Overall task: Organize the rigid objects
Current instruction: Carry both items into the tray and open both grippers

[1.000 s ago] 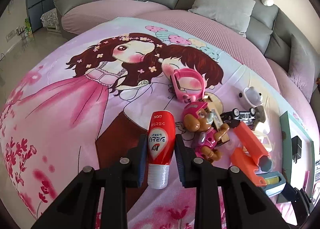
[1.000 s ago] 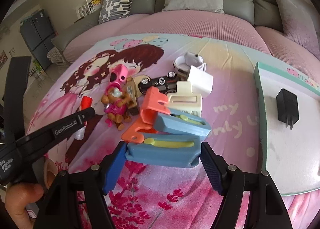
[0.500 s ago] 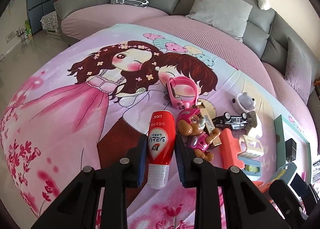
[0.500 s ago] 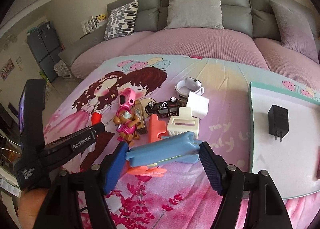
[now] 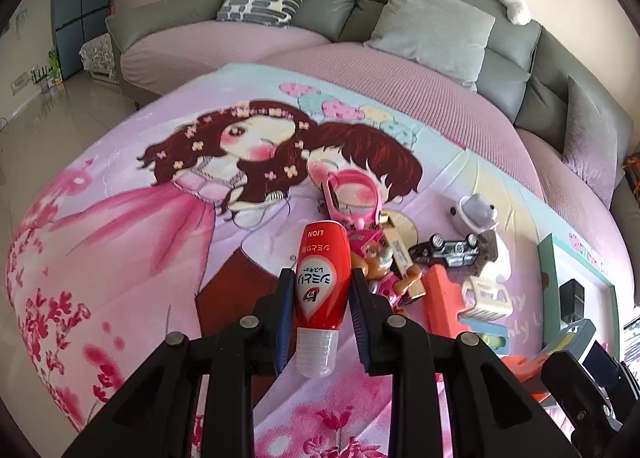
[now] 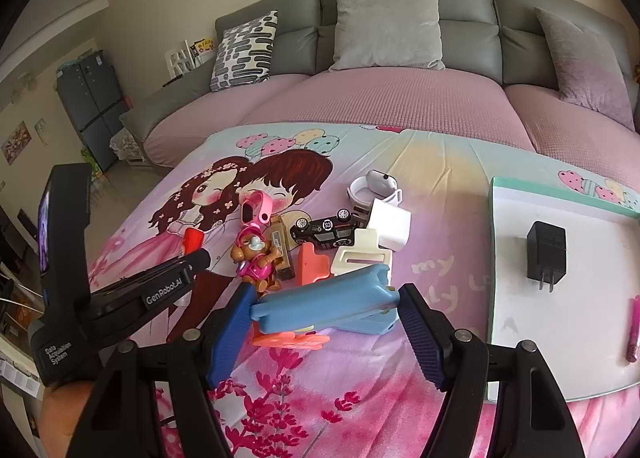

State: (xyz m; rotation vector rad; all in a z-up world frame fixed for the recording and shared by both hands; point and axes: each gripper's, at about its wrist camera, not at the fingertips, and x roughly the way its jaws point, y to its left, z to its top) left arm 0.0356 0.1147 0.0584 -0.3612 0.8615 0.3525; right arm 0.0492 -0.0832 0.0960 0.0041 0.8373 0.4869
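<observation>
The red tube [image 5: 321, 281] is clamped in the left tool [image 5: 319, 312] and the blue clip [image 6: 326, 300] in the right tool [image 6: 325, 328], held above the bedspread [image 6: 436, 194] near the toy pile, seemingly for sorting toward the tray [image 6: 500, 290] at right.

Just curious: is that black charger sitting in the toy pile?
No, the black charger lies alone on the white tray, apart from the toy pile.
</observation>
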